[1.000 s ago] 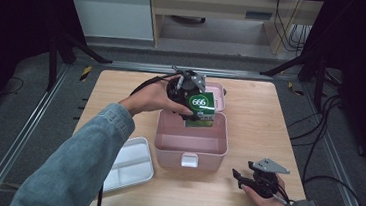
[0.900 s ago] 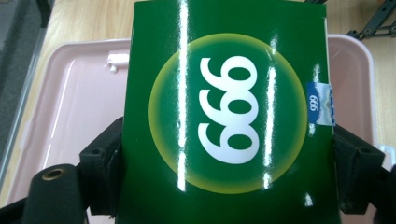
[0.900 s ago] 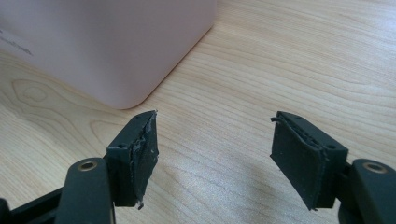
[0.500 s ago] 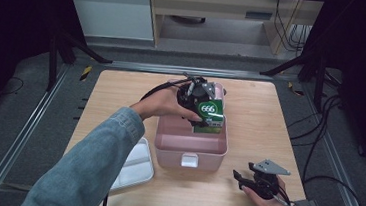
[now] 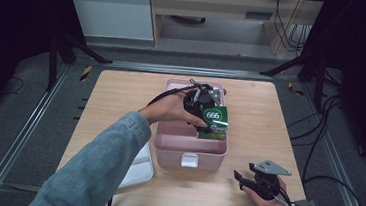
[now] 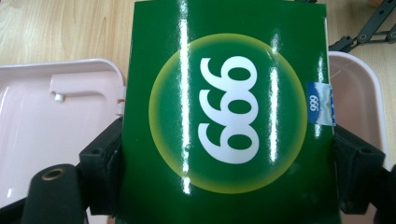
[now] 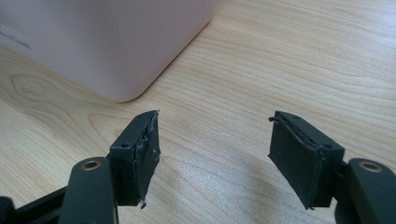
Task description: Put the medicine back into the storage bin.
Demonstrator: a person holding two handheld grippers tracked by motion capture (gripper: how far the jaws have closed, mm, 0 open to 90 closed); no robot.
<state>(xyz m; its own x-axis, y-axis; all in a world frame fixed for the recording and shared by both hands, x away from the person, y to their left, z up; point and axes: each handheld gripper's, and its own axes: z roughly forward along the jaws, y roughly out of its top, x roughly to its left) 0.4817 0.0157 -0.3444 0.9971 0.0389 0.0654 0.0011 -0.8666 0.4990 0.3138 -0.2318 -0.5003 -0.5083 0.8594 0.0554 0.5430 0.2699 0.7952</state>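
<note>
Table (image 5: 121, 102) of pale wood, seen from above, with a pink box (image 5: 191, 144) open at its middle. The left gripper (image 5: 202, 102) holds a green carton (image 5: 214, 121) marked with white digits in a yellow-green circle. In the left gripper view the carton (image 6: 229, 116) sits squarely between the two black jaws, which press on its left and right edges; the pink box (image 6: 56, 121) lies beyond the jaws, behind the carton on both sides.

Compared with a second ago, the left gripper and its carton have moved toward the box's right side and lower, so the carton now stands over the right part of the box's hollow, at or just inside its rim. Whether it touches the box floor cannot be told. The denim sleeve (image 5: 99, 171) reaches in from the bottom left as before.

The right gripper (image 5: 252, 180) rests near the table's front right corner, in the same spot as earlier. In the right gripper view its jaws stand well apart with nothing but bare wood between them, and a rounded corner of the pink box (image 7: 116, 46) lies just ahead and to the left of the left jaw.

A white tray (image 5: 140, 167) lies left of the box, partly under the sleeve.
</note>
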